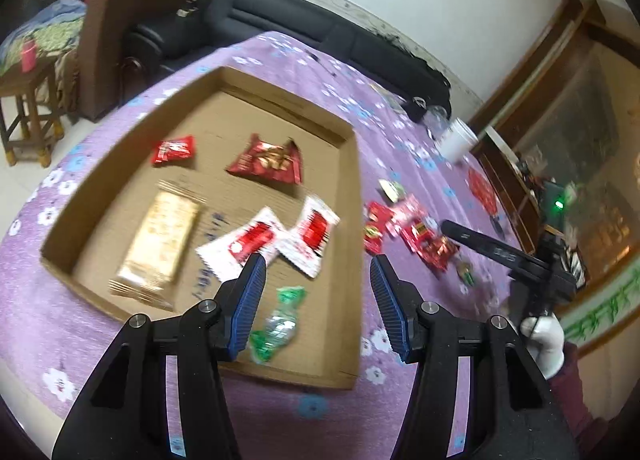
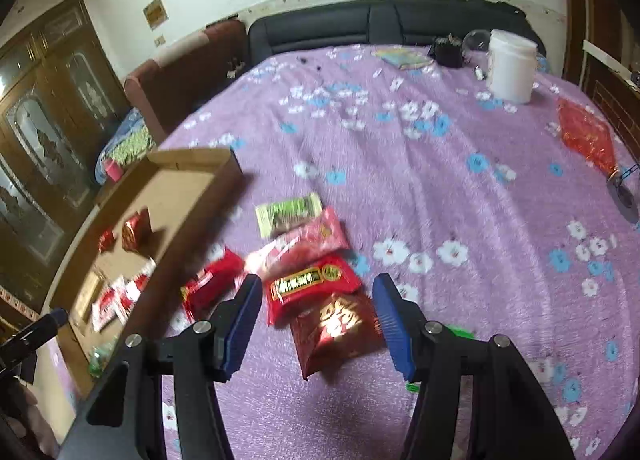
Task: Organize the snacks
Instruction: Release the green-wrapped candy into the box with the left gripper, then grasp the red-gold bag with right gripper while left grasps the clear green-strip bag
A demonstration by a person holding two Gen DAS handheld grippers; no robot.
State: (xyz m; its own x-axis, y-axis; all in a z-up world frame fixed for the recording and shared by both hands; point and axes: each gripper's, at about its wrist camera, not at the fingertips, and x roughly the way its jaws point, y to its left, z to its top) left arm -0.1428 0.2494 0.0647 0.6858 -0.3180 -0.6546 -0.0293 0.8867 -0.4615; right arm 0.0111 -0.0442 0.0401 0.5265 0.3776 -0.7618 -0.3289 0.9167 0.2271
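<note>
A shallow cardboard tray (image 1: 356, 187) lies on the purple flowered cloth and holds two red packets, a gold bar (image 1: 160, 244), two white-and-red packets (image 1: 312, 232) and a green candy (image 1: 280, 324). My left gripper (image 1: 318, 268) hovers open over the tray's near right corner; the green candy lies on the tray floor below, untouched. In the right wrist view my right gripper (image 2: 318, 286) stands open above a loose pile on the cloth: a red packet with a gold label (image 2: 308, 284), a dark red packet (image 2: 338, 328), a pink packet (image 2: 308, 238) and a green one (image 2: 288, 211). Nothing is gripped.
A white tub (image 2: 510, 65) and a red mesh bag (image 2: 586, 135) sit at the far right of the table. A black sofa (image 2: 360, 23) runs behind the table. A wooden stool (image 1: 28, 107) stands off the left side, wooden cabinets at the right.
</note>
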